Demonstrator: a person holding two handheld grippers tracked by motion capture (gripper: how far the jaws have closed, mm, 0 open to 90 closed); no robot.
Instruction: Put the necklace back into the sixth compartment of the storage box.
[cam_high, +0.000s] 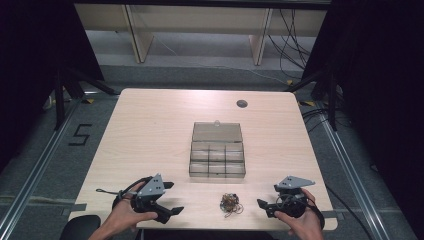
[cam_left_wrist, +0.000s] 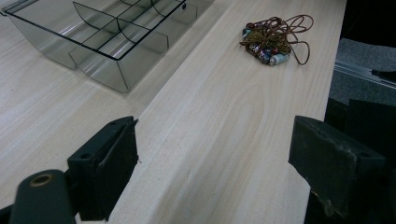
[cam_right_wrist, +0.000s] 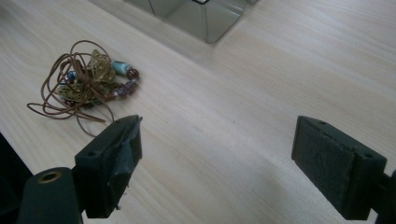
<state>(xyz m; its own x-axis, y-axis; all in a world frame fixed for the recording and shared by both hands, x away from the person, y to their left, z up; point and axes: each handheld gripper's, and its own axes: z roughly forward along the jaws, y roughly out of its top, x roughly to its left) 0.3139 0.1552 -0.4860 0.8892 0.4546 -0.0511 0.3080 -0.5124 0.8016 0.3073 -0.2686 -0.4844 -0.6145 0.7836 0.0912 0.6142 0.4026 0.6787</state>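
Beads on a tangled brown cord, a necklace (cam_high: 230, 203), lie near the table's (cam_high: 150, 130) front edge, between the two tongs. Left gripper (cam_high: 172, 197) and right gripper (cam_high: 264, 207) hover wide open and empty, aimed inward, probably readying a pickup. Just beyond sits an open clear compartment box (cam_high: 217, 159), its lid laid back; nothing blocks the way.

A single black figure "5" (cam_high: 80, 135), laid out in dark tape strips, marks the grey floor (cam_high: 55, 165) to the left of the desk (cam_high: 150, 130). No other text, label or brand can be read anywhere.
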